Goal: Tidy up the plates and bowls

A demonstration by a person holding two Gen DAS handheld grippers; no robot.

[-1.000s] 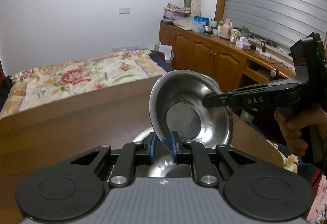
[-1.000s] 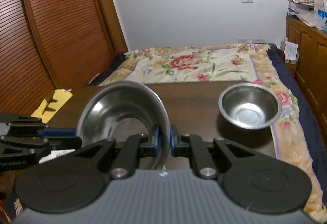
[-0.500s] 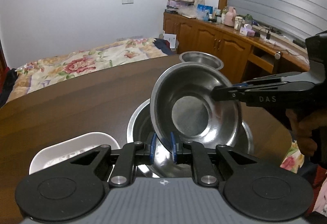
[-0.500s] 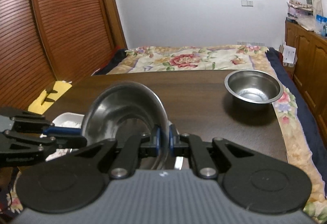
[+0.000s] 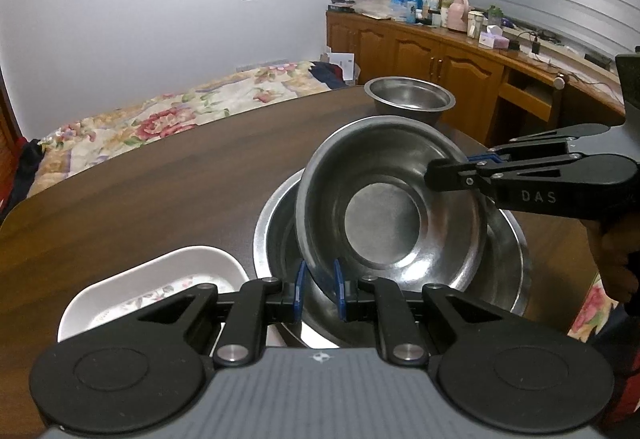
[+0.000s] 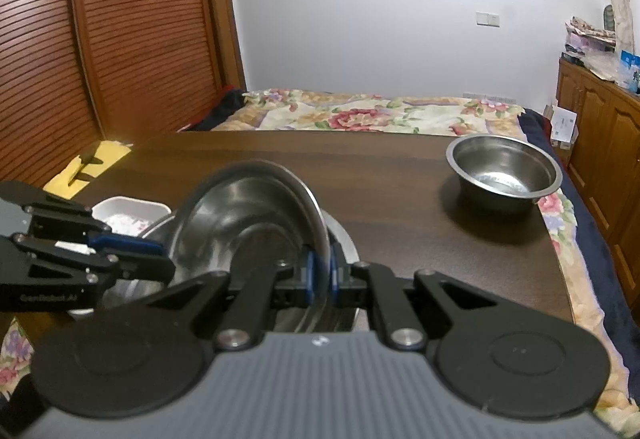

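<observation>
Steel bowl [image 5: 390, 215] tilted, opening facing left gripper [image 5: 318, 289].

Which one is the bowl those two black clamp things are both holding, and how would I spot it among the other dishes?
Find the dark wooden table, then the widest steel basin at its near edge beside a white dish. The held bowl is tilted just above that basin, its rim pinched by the left gripper and right gripper. The small steel bowl stands alone, upright, untouched.

Dark wooden table [image 5: 160, 191] bears large steel basin [image 5: 508, 271], white dish [image 5: 160, 279], steel bowl [image 6: 504, 169]
</observation>
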